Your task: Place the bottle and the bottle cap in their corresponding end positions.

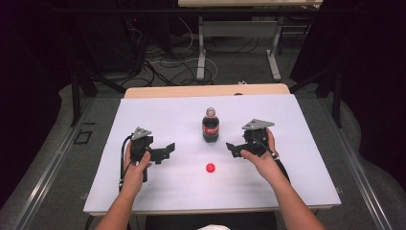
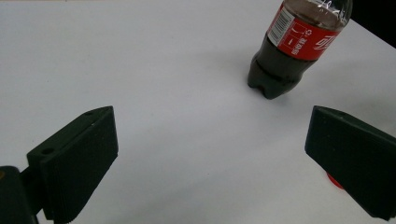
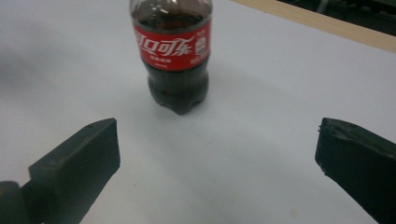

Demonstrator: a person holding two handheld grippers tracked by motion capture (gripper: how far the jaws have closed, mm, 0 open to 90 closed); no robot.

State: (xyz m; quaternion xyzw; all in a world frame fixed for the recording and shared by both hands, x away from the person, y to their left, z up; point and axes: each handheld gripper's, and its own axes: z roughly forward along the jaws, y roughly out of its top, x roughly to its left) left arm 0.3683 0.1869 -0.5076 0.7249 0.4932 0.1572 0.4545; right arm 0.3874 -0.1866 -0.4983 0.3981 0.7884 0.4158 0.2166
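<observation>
Bottle (image 1: pixel 210 125) stands upright, capless, between both claws; cap (image 1: pixel 210 167) lies before it. Right claw (image 1: pixel 231 148), nearer, gapes empty; left claw (image 1: pixel 168 151) likewise.

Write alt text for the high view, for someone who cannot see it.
A cola bottle stands upright on a white table with its red cap lying apart in front of it. A person's two hands each hold a black tool, left tool and right tool, both open and empty, either side of the bottle.

A cola bottle (image 1: pixel 210 125) stands upright mid-frame and a red cap (image 1: pixel 210 167) lies just below it; bare white tabletop (image 1: pixel 158 108) surrounds both.
</observation>
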